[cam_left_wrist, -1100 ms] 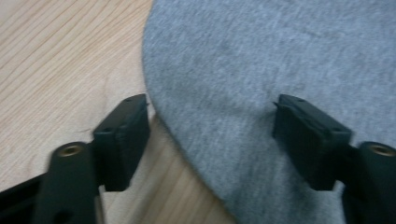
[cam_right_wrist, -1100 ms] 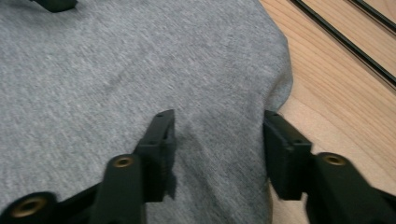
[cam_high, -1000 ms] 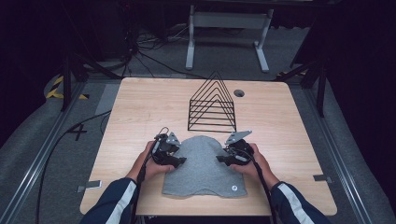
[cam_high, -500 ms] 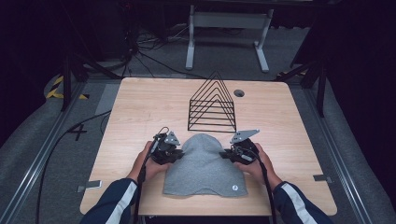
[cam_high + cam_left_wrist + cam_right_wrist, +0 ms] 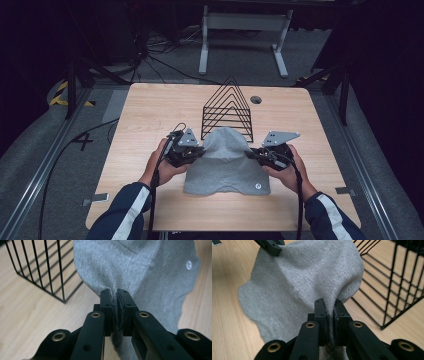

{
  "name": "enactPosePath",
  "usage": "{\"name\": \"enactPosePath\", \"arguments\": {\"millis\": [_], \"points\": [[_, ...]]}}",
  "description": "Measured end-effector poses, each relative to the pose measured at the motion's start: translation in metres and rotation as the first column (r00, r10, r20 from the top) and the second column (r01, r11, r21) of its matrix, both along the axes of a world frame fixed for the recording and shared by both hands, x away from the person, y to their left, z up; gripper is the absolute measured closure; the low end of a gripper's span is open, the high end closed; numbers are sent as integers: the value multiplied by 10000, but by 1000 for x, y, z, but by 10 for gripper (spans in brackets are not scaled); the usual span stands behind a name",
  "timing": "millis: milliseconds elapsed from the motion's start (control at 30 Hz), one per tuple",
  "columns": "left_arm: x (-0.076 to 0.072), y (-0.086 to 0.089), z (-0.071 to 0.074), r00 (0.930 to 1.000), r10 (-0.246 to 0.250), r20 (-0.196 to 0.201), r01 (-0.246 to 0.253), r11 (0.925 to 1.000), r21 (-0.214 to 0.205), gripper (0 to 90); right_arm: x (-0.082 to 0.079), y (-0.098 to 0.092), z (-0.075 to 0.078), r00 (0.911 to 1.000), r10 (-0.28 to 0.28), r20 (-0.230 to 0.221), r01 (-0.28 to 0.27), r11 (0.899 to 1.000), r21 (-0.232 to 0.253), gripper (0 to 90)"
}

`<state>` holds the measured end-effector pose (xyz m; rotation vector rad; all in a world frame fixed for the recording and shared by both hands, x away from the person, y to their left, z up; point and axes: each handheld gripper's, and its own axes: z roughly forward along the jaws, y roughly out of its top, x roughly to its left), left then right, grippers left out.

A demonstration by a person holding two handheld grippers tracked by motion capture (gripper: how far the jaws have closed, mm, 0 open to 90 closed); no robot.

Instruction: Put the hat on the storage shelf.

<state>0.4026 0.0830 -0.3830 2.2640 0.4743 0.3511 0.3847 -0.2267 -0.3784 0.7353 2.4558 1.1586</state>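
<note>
Operator: Just in front of the wire rack (image 5: 227, 111), where does the grey cloth (image 5: 227, 165) sit?

Technician: It spans the gap between both grippers on the near side of the rack. Its far edge bulges up against the rack's front wires; its near hem rests on the wooden table (image 5: 150, 110).

Operator: Left gripper (image 5: 198, 152) condition?

Technician: Its jaws have just been closing and are now clenched on the cloth's edge, to the near left of the rack. Fabric is pinched between the pads (image 5: 123, 312).

Operator: Right gripper (image 5: 251, 154)?

Technician: Same condition, to the near right of the rack. Its jaws have just been closing and clamp a fold of cloth.
</note>
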Motion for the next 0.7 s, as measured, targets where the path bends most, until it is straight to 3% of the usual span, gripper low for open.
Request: {"name": "enactPosePath", "arguments": {"millis": [167,333,367,700], "points": [[3,-5,22,9994,-150,320,147,9999,80,840,2,-6,15,9995,28,317,-28,10000,13,844],[5,-7,32,9986,-127,516,130,9999,-46,840,2,-6,29,9984,91,558,-89,10000,-34,844],[4,-8,39,9975,-117,701,128,9998,-154,840,2,-7,39,9974,57,717,-58,10000,13,845],[6,-3,67,9918,-56,1277,126,9984,-548,840,7,-6,68,9925,-10,1220,-14,9998,196,845]]}}
